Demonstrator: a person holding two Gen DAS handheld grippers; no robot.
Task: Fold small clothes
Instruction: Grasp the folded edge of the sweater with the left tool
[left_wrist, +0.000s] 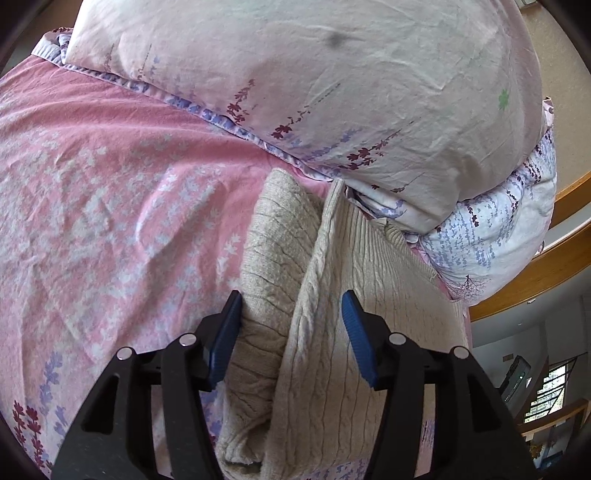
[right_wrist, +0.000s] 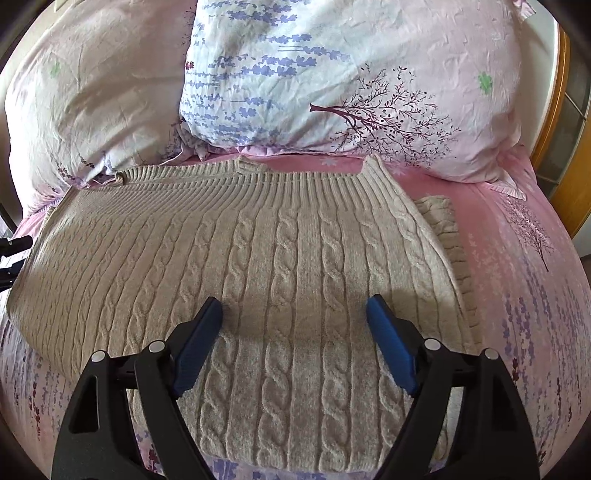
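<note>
2 tools hover spread wide, gripping nothing. Between the left tool's (left_wrist: 291, 314) fingers lies a raised fold of the beige cable-knit sweater (right_wrist: 258, 258); the right tool (right_wrist: 294, 310) sits over its flat middle. It lies on the pink bedspread (left_wrist: 92, 184), below the pillows (right_wrist: 332, 74).

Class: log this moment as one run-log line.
left gripper: open, at sweater edge | right gripper: open, over sweater | bedsheet
</note>
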